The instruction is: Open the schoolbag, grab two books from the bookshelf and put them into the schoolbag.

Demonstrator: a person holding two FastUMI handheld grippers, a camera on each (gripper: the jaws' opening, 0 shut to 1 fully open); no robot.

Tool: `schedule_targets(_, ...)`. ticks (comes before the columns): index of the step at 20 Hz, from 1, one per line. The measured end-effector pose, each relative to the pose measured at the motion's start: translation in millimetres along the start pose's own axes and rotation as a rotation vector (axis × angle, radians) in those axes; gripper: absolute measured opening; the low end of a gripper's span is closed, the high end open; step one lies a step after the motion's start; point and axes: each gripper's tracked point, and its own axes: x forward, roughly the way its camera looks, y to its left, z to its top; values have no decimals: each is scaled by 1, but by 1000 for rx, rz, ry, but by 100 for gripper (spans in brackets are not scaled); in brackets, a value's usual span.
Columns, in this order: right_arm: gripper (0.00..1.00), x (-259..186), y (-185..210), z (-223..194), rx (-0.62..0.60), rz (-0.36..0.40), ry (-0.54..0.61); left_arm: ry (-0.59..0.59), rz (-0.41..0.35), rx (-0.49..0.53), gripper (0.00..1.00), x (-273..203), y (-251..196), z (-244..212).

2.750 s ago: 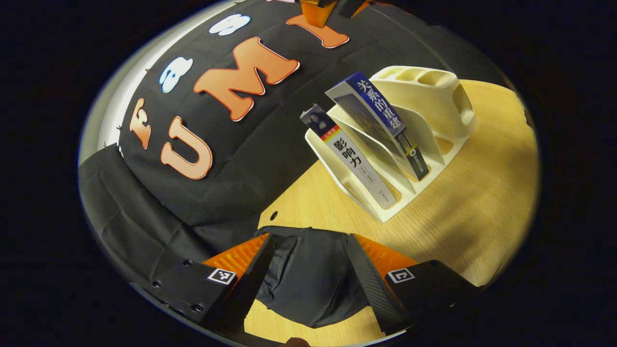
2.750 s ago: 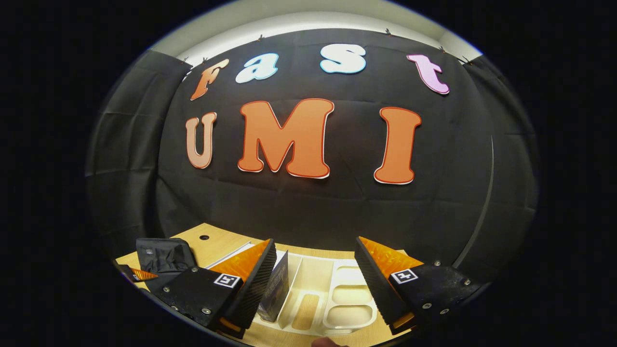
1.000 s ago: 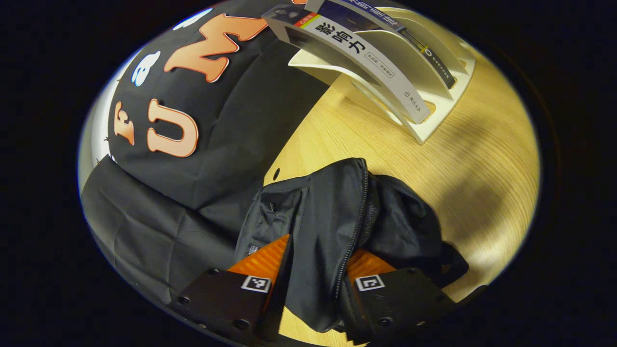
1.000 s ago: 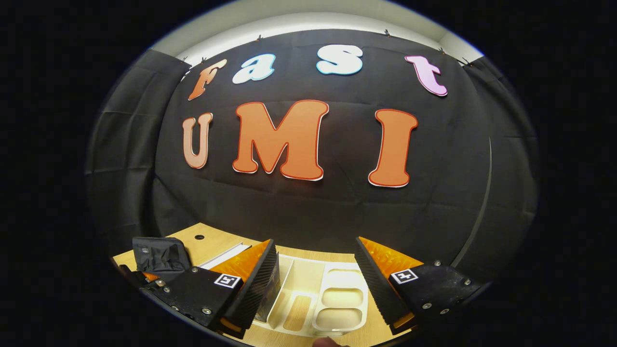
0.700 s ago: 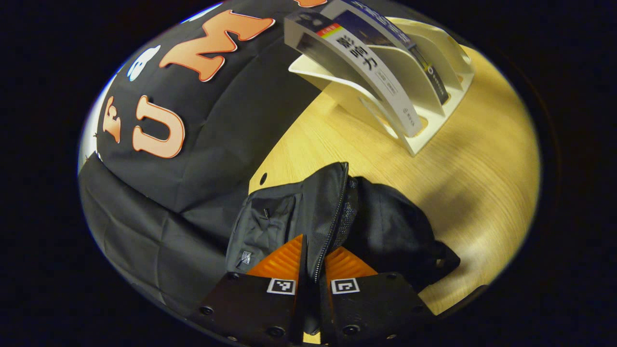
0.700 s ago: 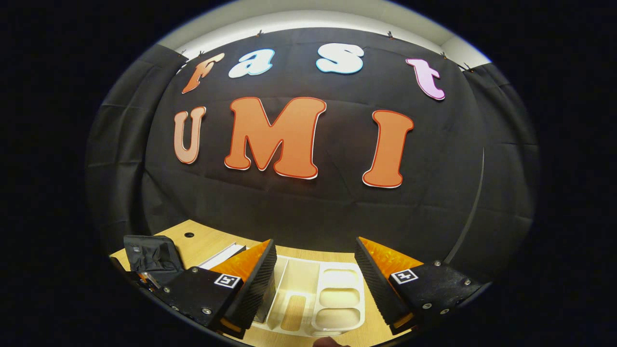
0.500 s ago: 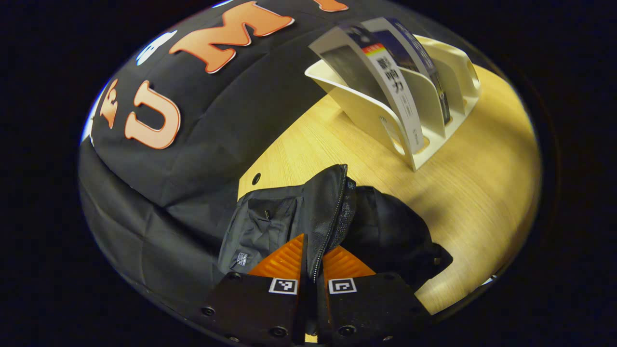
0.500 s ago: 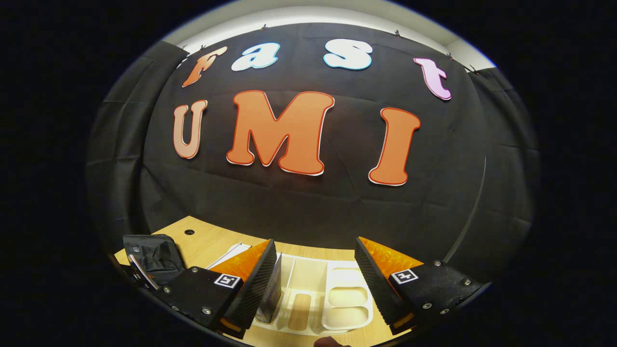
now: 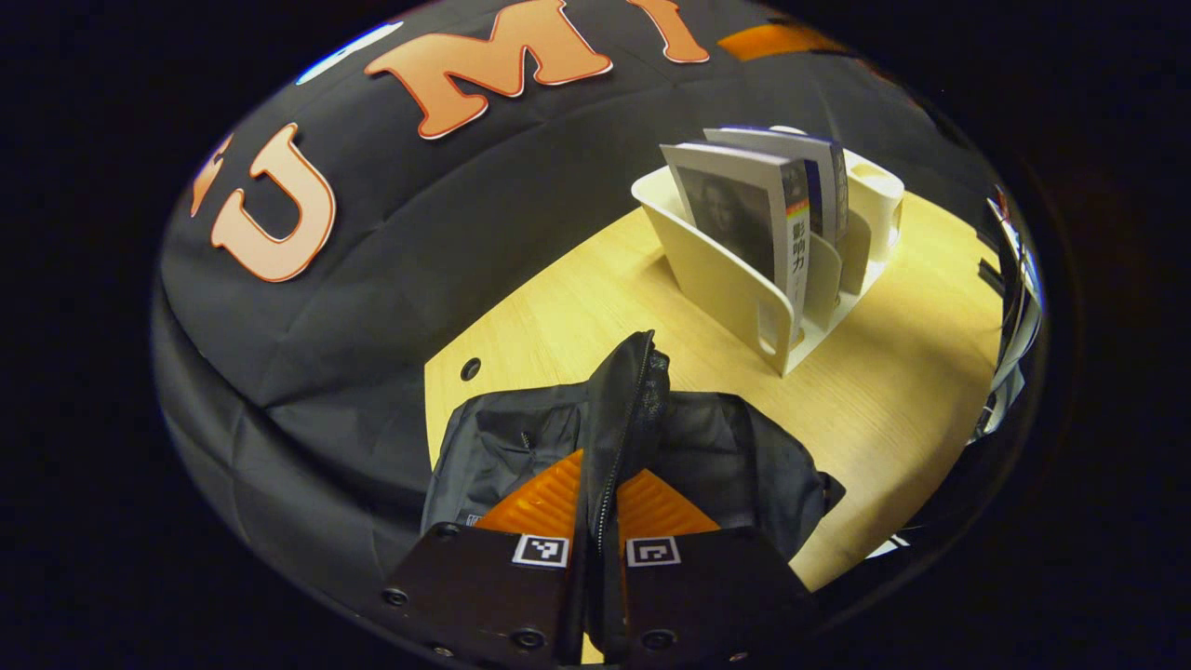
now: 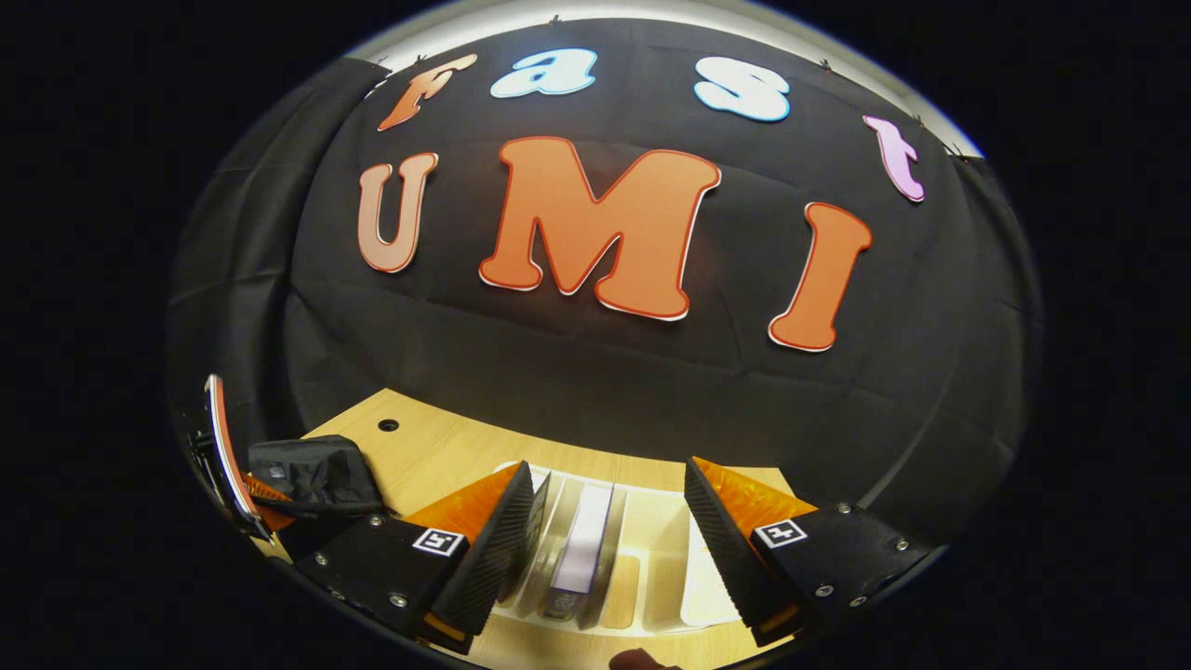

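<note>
Left gripper view: the black schoolbag [image 9: 707, 456] lies slumped on the wooden bench [image 9: 893, 391], near the bench's left edge and in front of the black cloth wall. The left gripper [image 9: 598, 507] has its fingers [image 9: 544, 484] drawn narrow, nearly together, and both press on a raised fold of the bag's fabric that carries the zipper [image 9: 619, 437]. The fold stands up between the two fingers and runs forward past their tips; the rest of the bag spreads out to either side of them on the bench. Beyond the bag and to the right, well apart from it, stands the cream bookshelf [image 9: 735, 288]. Two books stand in its slots: the nearer book with a portrait cover [image 9: 744, 223] and, just behind it, a book with a blue spine [image 9: 819, 177].

Right gripper view: at far left, the schoolbag [image 10: 312, 470] rests on the bench [image 10: 447, 451]. The right gripper [image 10: 609, 507] hangs over the bookshelf [image 10: 665, 558] with its fingers [image 10: 507, 530] spread wide and nothing between them in contact. The book tops [image 10: 582, 549] lie below the gap, nearer the left finger. A bit of a hand [image 10: 642, 661] shows at the bottom edge.
</note>
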Motion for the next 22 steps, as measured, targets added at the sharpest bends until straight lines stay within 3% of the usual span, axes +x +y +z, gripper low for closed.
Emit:
schedule_targets(4,97,12,20,-5,-24,20,89,-8,-58,44,8,-14,28,13)
schedule_targets(10,98,29,39,-27,-56,44,293,16,-197,1,7,-23,59,26)
schedule_targets(22,99,60,70,-68,96,92,675,105,-382,54,6,-29,90,48)
